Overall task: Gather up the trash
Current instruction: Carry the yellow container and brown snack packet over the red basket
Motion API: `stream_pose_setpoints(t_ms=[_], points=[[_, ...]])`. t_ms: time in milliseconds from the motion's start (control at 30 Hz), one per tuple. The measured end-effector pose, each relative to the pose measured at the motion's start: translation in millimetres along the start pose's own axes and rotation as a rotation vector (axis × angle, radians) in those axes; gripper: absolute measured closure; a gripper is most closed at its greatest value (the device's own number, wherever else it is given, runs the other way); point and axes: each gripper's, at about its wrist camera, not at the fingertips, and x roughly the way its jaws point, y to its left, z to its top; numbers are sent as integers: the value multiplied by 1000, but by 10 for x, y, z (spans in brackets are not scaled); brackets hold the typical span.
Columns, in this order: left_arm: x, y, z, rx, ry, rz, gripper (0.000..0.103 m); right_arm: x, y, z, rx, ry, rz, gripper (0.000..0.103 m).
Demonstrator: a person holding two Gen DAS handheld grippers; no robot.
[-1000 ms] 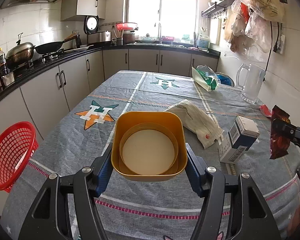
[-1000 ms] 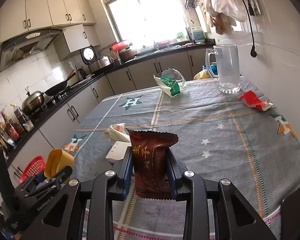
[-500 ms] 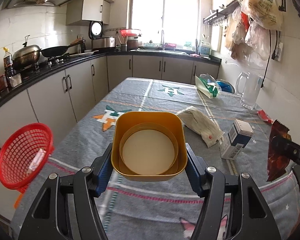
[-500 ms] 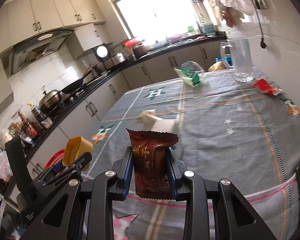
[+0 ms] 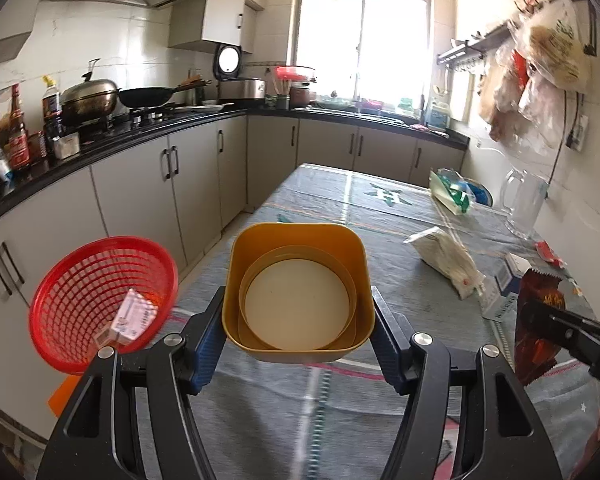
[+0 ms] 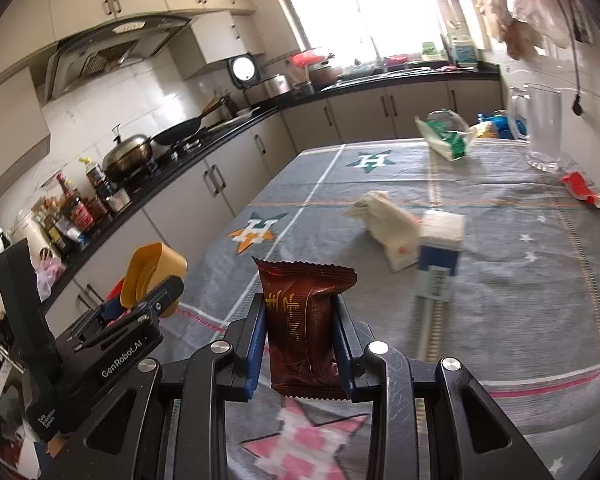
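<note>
Yellow tub sits mid-frame, clamped between the left gripper's jaws, with the red basket at lower left. Right gripper pinches a brown wrapper upright at lower centre.

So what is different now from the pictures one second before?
Both tools have drawn back from the table toward its near-left corner, so the red basket beside it, holding a small pink box, now sits closer in the left view. Unchanged: the left tool grips the yellow container, the right tool grips the brown snack wrapper, and the table trash lies where it was.
</note>
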Motion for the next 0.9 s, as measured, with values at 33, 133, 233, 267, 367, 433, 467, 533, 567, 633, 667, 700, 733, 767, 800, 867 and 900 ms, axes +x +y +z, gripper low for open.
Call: stream_pose_setpoints(t_ms=[33,133,233,267,367,433,467,533,567,633,667,700,733,767,800,867,900], points=[[-6,63,1,-9,-1,5,39,27,40,-1,-6,7,6,69],[-28,230,6,-36,-4,16,39,122,184,0,-26,30,24,69],[-43,403,17,-66,-9,29,39,221,320,10,-35,53,49,69],[-45,455,23,-75,-10,32,39,250,357,13,-37,59,56,69],[-70,643,25,-103,-14,48,39,370,505,16,-51,83,80,69],[-80,773,28,-124,-16,60,39,444,613,22,-64,97,92,69],[-82,831,28,-134,-17,65,39,483,669,27,-71,103,98,69],[-87,970,22,-154,-19,83,39,569,802,45,-88,116,111,69],[-78,1043,20,-164,-18,92,39,596,838,56,-92,120,117,69],[-55,1197,8,-190,-12,107,39,687,968,72,-107,134,133,69],[-49,1252,-2,-199,-9,112,39,730,1030,78,-115,139,139,69],[-49,1318,-13,-211,-5,120,39,763,1078,84,-121,143,143,69],[-48,1408,-21,-225,-3,131,39,812,1139,94,-128,151,150,69],[-46,1479,-20,-233,-3,140,39,862,1193,106,-132,160,159,69],[-48,1540,-20,-242,-4,148,39,897,1231,115,-133,167,167,69],[-72,1721,-20,-268,-9,172,39,971,1322,140,-134,183,190,69],[-79,1813,-21,-281,-9,181,39,1024,1393,161,-138,191,203,69]])
